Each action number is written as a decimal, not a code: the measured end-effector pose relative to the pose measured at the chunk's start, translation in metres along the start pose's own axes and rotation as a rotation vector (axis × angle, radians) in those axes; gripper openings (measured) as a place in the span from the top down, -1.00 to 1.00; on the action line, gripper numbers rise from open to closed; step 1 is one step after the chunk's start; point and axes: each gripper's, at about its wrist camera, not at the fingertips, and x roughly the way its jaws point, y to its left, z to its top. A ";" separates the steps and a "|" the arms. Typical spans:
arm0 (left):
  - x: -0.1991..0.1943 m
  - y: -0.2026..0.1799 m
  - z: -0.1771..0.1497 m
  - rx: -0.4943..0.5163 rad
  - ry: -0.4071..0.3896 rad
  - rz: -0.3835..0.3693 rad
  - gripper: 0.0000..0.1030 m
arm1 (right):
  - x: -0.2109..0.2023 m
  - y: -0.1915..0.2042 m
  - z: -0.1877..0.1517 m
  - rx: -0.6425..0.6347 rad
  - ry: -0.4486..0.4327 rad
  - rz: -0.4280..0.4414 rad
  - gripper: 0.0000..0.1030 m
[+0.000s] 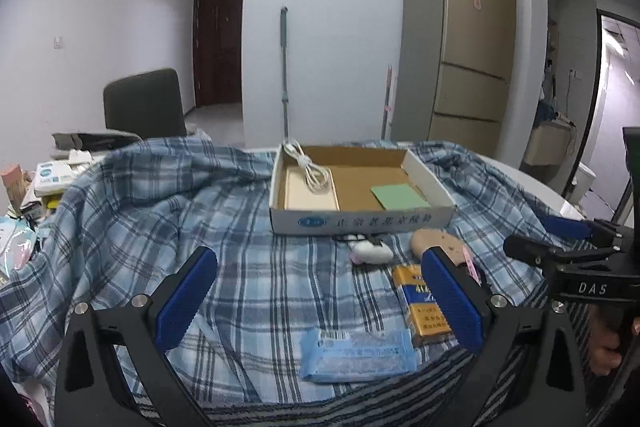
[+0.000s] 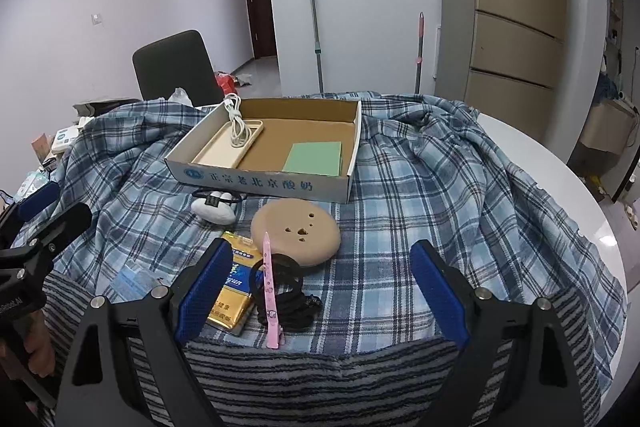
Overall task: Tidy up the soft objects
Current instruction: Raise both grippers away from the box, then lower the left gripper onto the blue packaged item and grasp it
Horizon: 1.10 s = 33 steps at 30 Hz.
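Note:
On the blue plaid cloth (image 2: 400, 187) lie a tan round puff (image 2: 296, 231), a black hair tie (image 2: 290, 301) with a pink clip (image 2: 269, 291) across it, a yellow and blue pack (image 2: 230, 293), a white soft lump (image 2: 214, 211) and a blue tissue pack (image 1: 356, 355). Behind them stands a shallow cardboard box (image 2: 260, 183) holding a cream power bank (image 2: 228, 147), a white cable and a green pad (image 2: 314, 157). My right gripper (image 2: 322, 291) hangs open over the hair tie and clip. My left gripper (image 1: 320, 291) is open above the tissue pack.
A striped cloth (image 2: 320, 379) lies along the near edge. The white round table (image 2: 560, 167) shows bare at the right. Boxes and papers (image 1: 52, 179) crowd the left side. A dark chair (image 2: 172, 67), two mop handles and a tall fridge (image 2: 516, 7) stand behind.

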 end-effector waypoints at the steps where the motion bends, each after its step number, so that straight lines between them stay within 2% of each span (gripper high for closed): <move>1: 0.002 0.000 0.000 0.001 0.012 -0.002 -1.00 | 0.000 0.000 0.000 -0.002 0.001 -0.003 -0.74; 3: 0.008 -0.001 -0.002 0.002 0.069 -0.019 -1.00 | 0.000 0.000 0.001 -0.004 0.001 -0.008 -0.74; 4: 0.014 -0.002 -0.003 0.003 0.134 -0.047 -1.00 | 0.000 0.000 0.001 -0.006 0.000 -0.012 -0.74; 6: 0.022 -0.005 -0.009 -0.010 0.214 -0.094 -1.00 | 0.001 0.001 0.002 -0.010 0.003 -0.016 -0.74; 10: 0.032 -0.020 -0.019 0.061 0.283 -0.063 -1.00 | 0.003 0.002 0.001 -0.011 0.012 -0.011 -0.74; 17: 0.056 -0.017 -0.034 0.038 0.438 -0.073 -1.00 | 0.007 -0.002 -0.003 -0.001 0.022 -0.009 -0.74; 23: 0.065 -0.020 -0.042 0.058 0.481 -0.071 -1.00 | 0.013 -0.005 -0.007 0.005 0.042 -0.002 -0.74; 27: 0.076 -0.013 -0.045 0.013 0.540 -0.097 -0.99 | 0.013 -0.005 -0.007 0.007 0.042 -0.001 -0.74; 30: 0.078 -0.011 -0.046 0.000 0.543 -0.103 -0.98 | 0.015 -0.006 -0.008 0.008 0.052 0.006 -0.74; 33: 0.075 -0.019 -0.046 0.041 0.530 -0.098 -0.98 | 0.016 -0.007 -0.008 0.009 0.054 0.007 -0.74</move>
